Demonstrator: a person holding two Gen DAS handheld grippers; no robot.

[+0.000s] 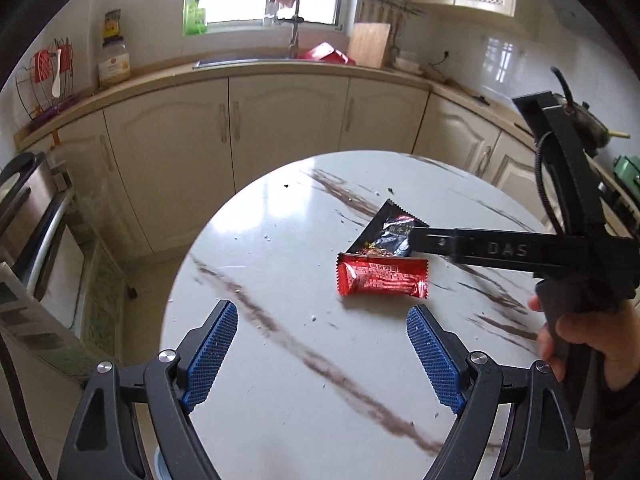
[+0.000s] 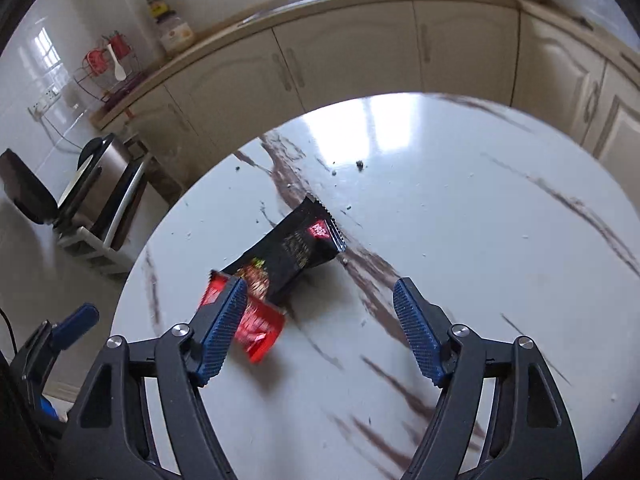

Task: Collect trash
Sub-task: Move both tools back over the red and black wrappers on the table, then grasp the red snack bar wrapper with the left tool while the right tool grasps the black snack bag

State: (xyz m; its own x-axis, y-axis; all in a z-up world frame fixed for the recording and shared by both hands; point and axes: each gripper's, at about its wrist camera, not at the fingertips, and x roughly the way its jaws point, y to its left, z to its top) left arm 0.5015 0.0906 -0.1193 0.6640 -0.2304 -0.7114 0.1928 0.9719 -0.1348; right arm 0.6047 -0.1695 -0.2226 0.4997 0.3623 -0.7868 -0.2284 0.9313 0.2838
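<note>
A red snack wrapper (image 1: 382, 279) lies on the round white marble table (image 1: 280, 360), partly over a black snack wrapper (image 1: 386, 232) behind it. My left gripper (image 1: 322, 354) is open and empty, low over the table's near side, short of the wrappers. My right gripper (image 2: 320, 330) is open above the table; its left finger (image 2: 224, 328) covers part of the red wrapper (image 2: 260, 330), and the black wrapper (image 2: 296, 252) lies just beyond. In the left wrist view the right gripper's black body (image 1: 500, 250) reaches in from the right over the wrappers.
Small dark crumbs (image 2: 359, 165) dot the table's far side. Cream kitchen cabinets (image 1: 280, 120) and a counter with a sink run behind the table. A steel appliance (image 2: 100, 176) stands on the floor at left. The left gripper shows at the lower left of the right wrist view (image 2: 74, 326).
</note>
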